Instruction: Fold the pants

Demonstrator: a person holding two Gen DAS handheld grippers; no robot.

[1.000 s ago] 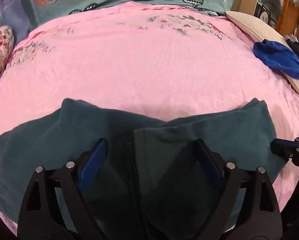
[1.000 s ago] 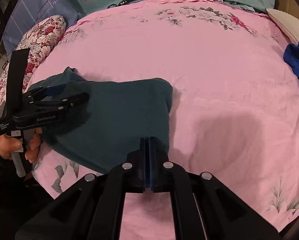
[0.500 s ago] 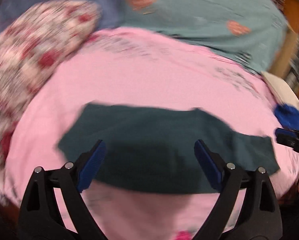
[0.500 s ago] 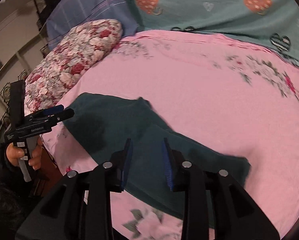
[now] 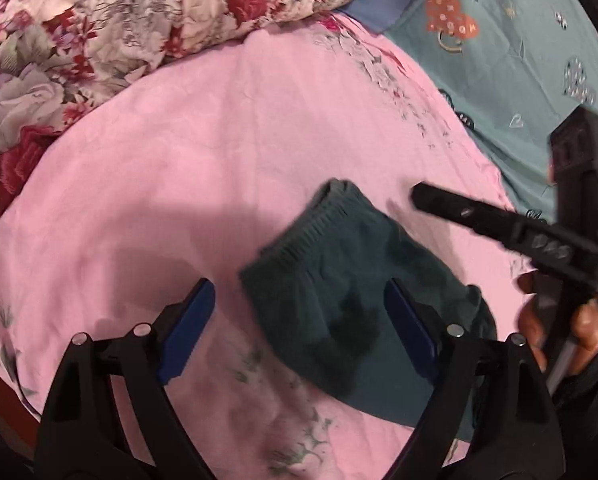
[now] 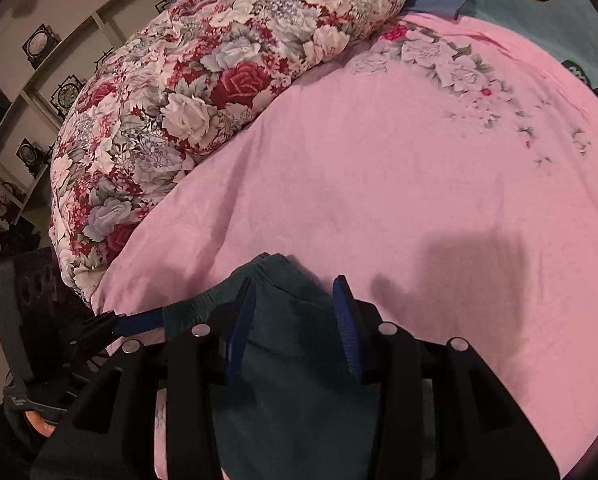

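So a second ago the pants (image 5: 363, 304) were a wide dark-teal band across the bottom of the left wrist view, with our right fingers pinched shut down at the near edge. Now they're a much more compact bundle sitting lower right of centre in that view, ribbed waistband end pointing up toward the middle of the frame, lying on the pink bedsheet (image 5: 219, 152). Looks to us like another fold just landed, so the job seems close to done, maybe just some tidying left.

The left gripper (image 5: 299, 328) is spread wide, nothing held: one blue pad is over bare sheet, the other over the pants, and we can't tell if it's touching the cloth. The right gripper (image 6: 295, 320) has its fingers partly apart, hovering over the bundle in the bottom centre of its view, and doesn't look to have hold of anything either. The flowery quilt (image 6: 219, 80) is bunched along the upper left, well apart from the pants.
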